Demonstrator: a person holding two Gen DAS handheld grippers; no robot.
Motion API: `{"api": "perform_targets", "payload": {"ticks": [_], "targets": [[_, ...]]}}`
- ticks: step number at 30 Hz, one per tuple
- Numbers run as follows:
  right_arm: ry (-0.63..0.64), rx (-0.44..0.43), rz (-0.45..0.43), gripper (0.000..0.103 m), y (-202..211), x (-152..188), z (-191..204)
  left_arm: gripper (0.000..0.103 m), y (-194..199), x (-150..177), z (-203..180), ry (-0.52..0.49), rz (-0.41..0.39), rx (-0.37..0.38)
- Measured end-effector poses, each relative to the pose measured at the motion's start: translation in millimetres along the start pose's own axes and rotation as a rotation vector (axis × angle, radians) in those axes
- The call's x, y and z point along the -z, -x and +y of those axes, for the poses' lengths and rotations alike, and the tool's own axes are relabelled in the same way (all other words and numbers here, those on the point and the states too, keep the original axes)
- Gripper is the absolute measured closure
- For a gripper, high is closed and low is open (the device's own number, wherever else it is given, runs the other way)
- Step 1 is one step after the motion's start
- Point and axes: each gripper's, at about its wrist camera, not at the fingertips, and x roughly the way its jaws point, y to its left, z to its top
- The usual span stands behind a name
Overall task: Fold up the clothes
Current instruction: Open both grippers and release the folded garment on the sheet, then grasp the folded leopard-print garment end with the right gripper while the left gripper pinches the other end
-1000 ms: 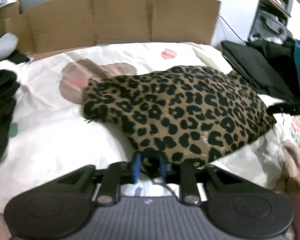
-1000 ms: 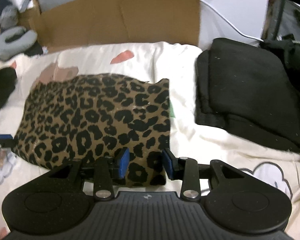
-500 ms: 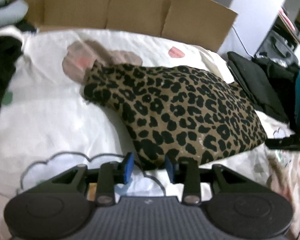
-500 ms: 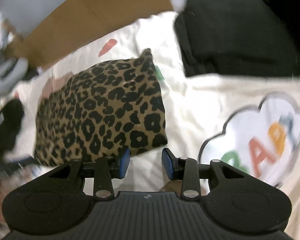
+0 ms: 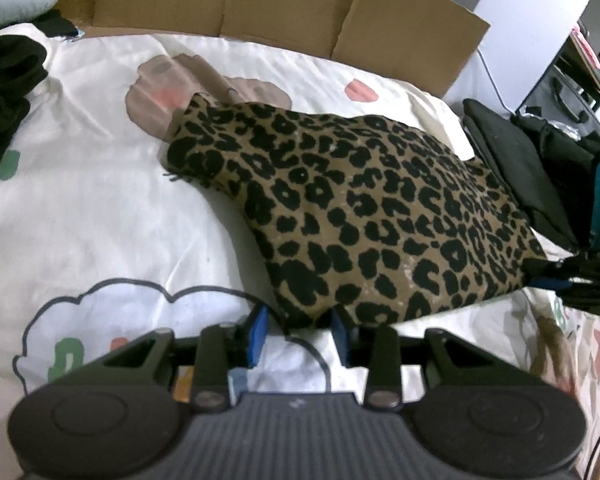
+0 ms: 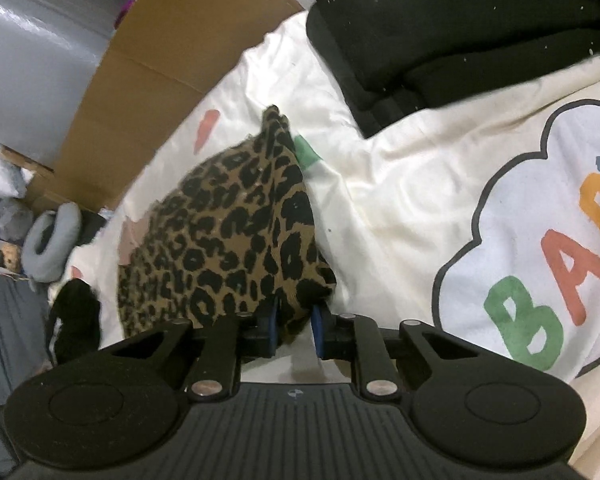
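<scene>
The folded brown-and-black leopard-print knit garment (image 5: 372, 216) lies as a thick pad on the cream printed quilt (image 5: 92, 216) that covers the bed, with a stack of folded black clothes (image 6: 440, 28) just beyond its far side and a wall of flattened brown cardboard (image 5: 284, 4) behind. The right gripper (image 6: 293, 322) has one near corner of the garment between its blue pads; its jaws have just been closing and now stand narrow with the bunched corner pinched between them. The left gripper (image 5: 299, 330) stands at the other near corner — its jaws have just been opening and sit partly apart, the cloth edge lying at the gap between them, but the pads do not seem to press on it. The step in hand looks like taking both near corners to carry the next fold or move the bundle. To do it well, the left gripper should slide forward until every layer of the edge sits deep between its fingers, then close firmly — a shallow bite would likely catch only the top layer and let the pad fall open. Both corners should then rise together and level, so the thick knit does not sag or twist between them.
</scene>
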Motion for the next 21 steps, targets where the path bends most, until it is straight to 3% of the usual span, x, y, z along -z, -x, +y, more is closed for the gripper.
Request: {"api": "perform_targets", "payload": {"ticks": [4,6,11,13,15,21], "targets": [[-0.048,-0.030,-0.001,0.083,0,0,-7,0.065,3,1,6,0.050,-0.017,0.052],[-0.078,-0.037,0.017,0.072,-7,0,-12,0.064,2,1,7,0.050,-0.016,0.055],[-0.139,-0.092,0.034,0.069,-21,1,-19,0.062,-4,1,12,0.080,-0.005,0.073],[-0.139,-0.095,0.029,0.070,-23,-1,-18,0.062,-6,1,15,0.095,-0.004,0.087],[-0.128,-0.083,0.019,0.085,-23,-4,-16,0.062,-5,1,16,0.101,-0.005,0.094],[-0.094,-0.081,0.005,0.092,-14,-9,-8,0.062,-3,1,19,0.112,-0.008,0.106]]}}
